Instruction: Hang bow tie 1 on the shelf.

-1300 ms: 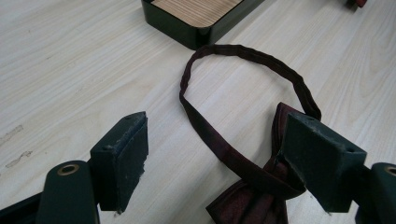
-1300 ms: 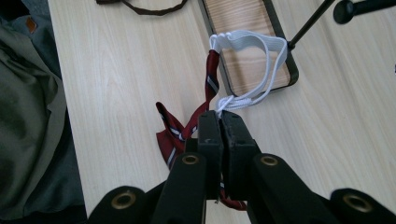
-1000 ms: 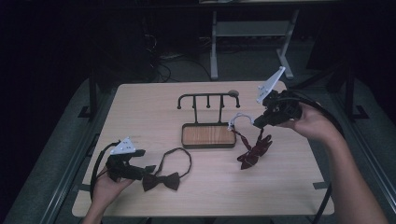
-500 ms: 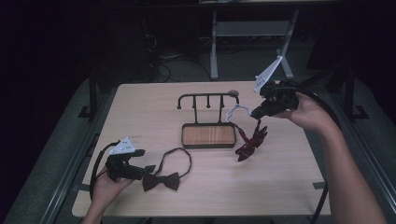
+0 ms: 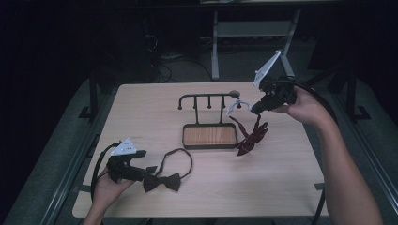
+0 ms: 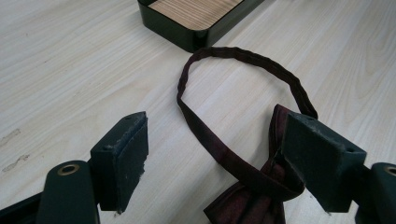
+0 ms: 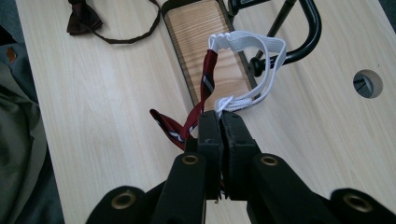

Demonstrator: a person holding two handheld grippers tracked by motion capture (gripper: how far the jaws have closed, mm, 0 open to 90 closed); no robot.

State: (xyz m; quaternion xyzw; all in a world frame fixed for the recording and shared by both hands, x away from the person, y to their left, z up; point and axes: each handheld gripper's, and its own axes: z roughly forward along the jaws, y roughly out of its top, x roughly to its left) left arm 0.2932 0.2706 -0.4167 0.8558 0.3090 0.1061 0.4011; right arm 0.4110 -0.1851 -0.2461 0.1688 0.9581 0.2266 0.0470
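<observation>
A dark maroon bow tie [image 5: 162, 182] lies flat near the table's front left, its strap [image 6: 243, 56] looped toward the rack. My left gripper [image 5: 149, 170] rests beside it, open, and the bow [image 6: 247, 191] lies between the pads by the right pad [image 6: 322, 163]. My right gripper [image 5: 256, 108] is raised at the right end of the black hook rack [image 5: 206, 97]. It is shut on the white elastic band [image 7: 252, 46] of a red striped bow tie [image 5: 248, 138]. That tie [image 7: 205, 84] hangs below the jaws, beside the rack's wooden base [image 5: 209, 136].
The rack's curved end bar [image 7: 310, 28] stands just behind the white band. A round cable hole [image 7: 367, 83] sits in the tabletop to the right of it. Table edges [image 5: 197, 216] run close to the left hand. A person's forearm [image 5: 342, 178] crosses the right side.
My right gripper has risen and moved toward the rack's right end, lifting the white band and the striped bow tie with it. The left gripper and dark bow tie have stayed put.
</observation>
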